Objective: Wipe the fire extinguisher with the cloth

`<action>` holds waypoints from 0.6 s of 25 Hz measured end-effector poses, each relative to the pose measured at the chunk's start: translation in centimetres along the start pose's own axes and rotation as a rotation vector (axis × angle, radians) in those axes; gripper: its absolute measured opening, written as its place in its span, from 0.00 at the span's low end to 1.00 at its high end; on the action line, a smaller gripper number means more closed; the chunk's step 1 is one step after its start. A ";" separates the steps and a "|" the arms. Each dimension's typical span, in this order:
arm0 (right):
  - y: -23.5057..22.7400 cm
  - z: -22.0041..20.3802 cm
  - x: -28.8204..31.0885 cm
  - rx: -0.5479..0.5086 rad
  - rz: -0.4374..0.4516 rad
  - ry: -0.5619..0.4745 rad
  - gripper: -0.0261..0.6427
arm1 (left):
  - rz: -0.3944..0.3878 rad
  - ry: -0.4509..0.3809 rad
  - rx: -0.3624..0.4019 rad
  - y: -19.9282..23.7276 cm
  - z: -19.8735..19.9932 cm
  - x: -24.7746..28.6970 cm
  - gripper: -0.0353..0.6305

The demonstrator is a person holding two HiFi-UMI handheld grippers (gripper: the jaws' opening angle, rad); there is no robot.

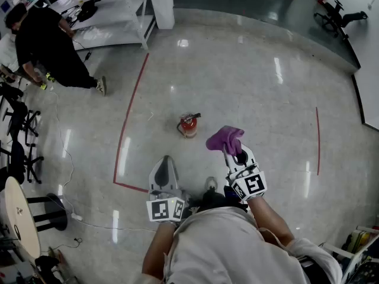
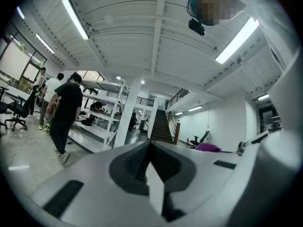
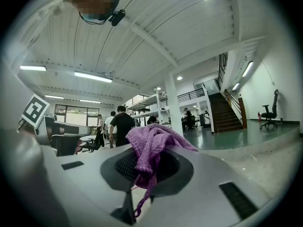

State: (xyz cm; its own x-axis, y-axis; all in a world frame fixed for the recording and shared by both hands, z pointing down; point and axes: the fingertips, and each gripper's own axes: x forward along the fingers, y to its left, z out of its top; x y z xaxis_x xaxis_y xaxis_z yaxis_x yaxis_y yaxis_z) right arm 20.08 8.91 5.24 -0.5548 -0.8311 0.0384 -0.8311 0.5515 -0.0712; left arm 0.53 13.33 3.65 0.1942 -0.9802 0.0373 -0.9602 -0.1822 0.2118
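Observation:
A small red fire extinguisher (image 1: pixel 188 125) stands on the pale polished floor ahead of me, in the head view only. My right gripper (image 1: pixel 228 149) is shut on a purple knitted cloth (image 1: pixel 225 138), held up and pointing forward, to the right of the extinguisher and apart from it. In the right gripper view the cloth (image 3: pixel 154 148) bunches out from between the jaws with a strand hanging down. My left gripper (image 1: pixel 166 161) is shut with nothing in it, raised at lower left of the extinguisher. In its own view the jaws meet at the left gripper (image 2: pixel 148 148) tip.
A red tape line (image 1: pixel 127 123) marks the floor to the left. A person in black (image 1: pixel 50 46) stands by white shelving (image 1: pixel 112 10) at upper left. Office chairs (image 1: pixel 18 141) and a round table (image 1: pixel 15 218) line the left edge. Stairs (image 2: pixel 161 126) rise in the distance.

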 end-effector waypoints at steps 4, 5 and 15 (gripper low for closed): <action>0.1 0.1 0.2 0.002 0.001 -0.005 0.11 | -0.011 0.007 -0.005 0.1 -0.1 0.2 0.06; 0.1 0.1 0.3 0.001 0.002 -0.004 0.11 | -0.014 0.007 -0.003 0.1 -0.1 0.3 0.06; 0.0 0.0 0.4 0.031 0.012 -0.007 0.11 | -0.018 0.018 -0.009 0.1 -0.5 0.5 0.06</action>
State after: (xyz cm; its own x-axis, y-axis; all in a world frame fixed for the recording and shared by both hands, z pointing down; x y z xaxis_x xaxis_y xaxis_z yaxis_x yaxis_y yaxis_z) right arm 19.86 8.54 5.31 -0.5641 -0.8251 0.0304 -0.8229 0.5588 -0.1024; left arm 0.65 12.86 4.16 0.2155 -0.9752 0.0505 -0.9545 -0.1994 0.2217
